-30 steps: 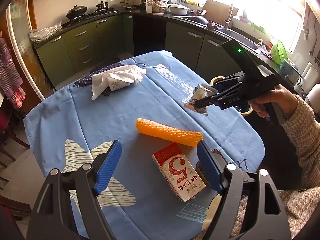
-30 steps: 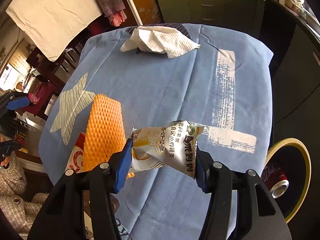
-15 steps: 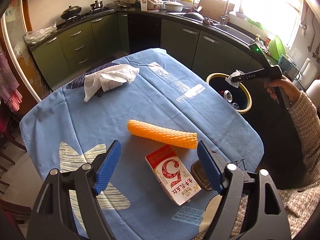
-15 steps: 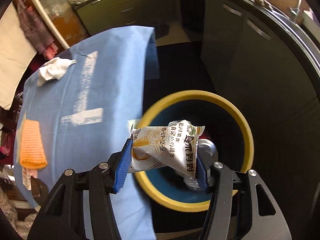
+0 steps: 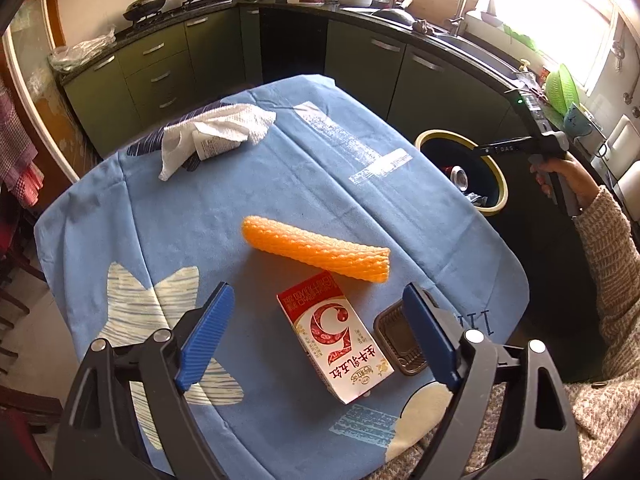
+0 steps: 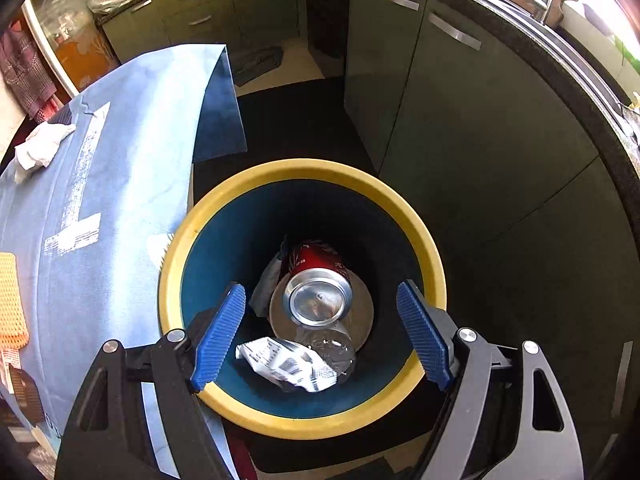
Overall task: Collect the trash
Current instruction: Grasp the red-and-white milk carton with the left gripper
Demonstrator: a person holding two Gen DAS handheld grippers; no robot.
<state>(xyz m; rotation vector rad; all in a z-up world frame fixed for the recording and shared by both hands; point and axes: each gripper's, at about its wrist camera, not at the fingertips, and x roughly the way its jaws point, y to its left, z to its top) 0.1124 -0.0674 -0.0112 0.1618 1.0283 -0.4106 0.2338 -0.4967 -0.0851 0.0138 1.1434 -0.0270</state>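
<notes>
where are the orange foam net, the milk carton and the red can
orange foam net [image 5: 316,249], left wrist view, middle of its mesh
milk carton [image 5: 338,332], left wrist view, red printed face
red can [image 6: 318,300], right wrist view, silver end

A blue cloth with pale star prints covers the counter. On it lie an orange foam net, a red-and-white carton just beside it, a dark tray touching the carton, and a white paper towel draped over a small packet at the far side.
</notes>
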